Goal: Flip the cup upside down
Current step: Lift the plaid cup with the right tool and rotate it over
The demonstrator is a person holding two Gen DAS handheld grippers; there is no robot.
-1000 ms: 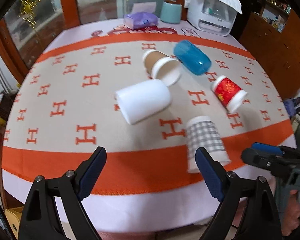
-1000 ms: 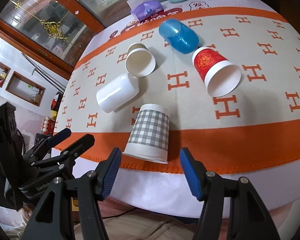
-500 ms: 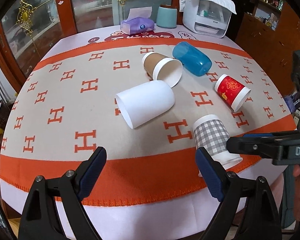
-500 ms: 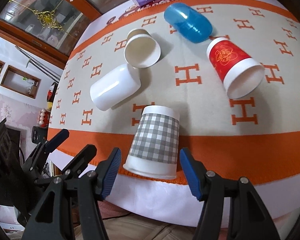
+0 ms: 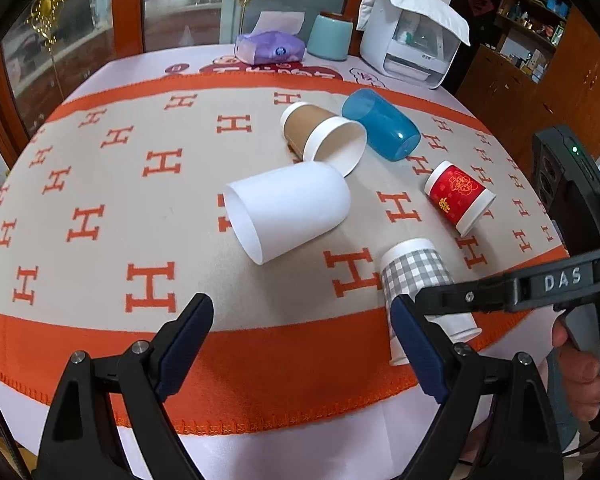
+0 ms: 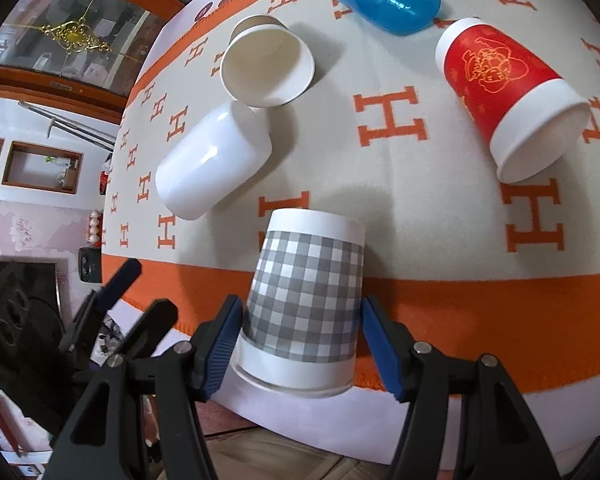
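Observation:
A grey checked paper cup (image 6: 305, 300) lies on its side near the table's front edge, mouth toward me. My right gripper (image 6: 300, 344) is open with its blue pads on either side of the cup's lower body, close to it. In the left wrist view the cup (image 5: 418, 276) lies at the right, partly hidden by the right gripper's finger. My left gripper (image 5: 300, 344) is open and empty above the orange border. A white cup (image 5: 288, 210), a brown cup (image 5: 322, 138), a blue cup (image 5: 380, 128) and a red cup (image 5: 458, 196) also lie on their sides.
The round table has an orange and beige cloth (image 5: 100, 184) with H marks. At the back stand a purple tissue pack (image 5: 270, 46), a teal canister (image 5: 332, 36) and a white appliance (image 5: 414, 46). Wooden cabinets (image 5: 512, 92) stand at the right.
My right gripper has moved forward so that its fingers now flank the checked cup. My left gripper has moved slightly closer to the table. The cups have not moved.

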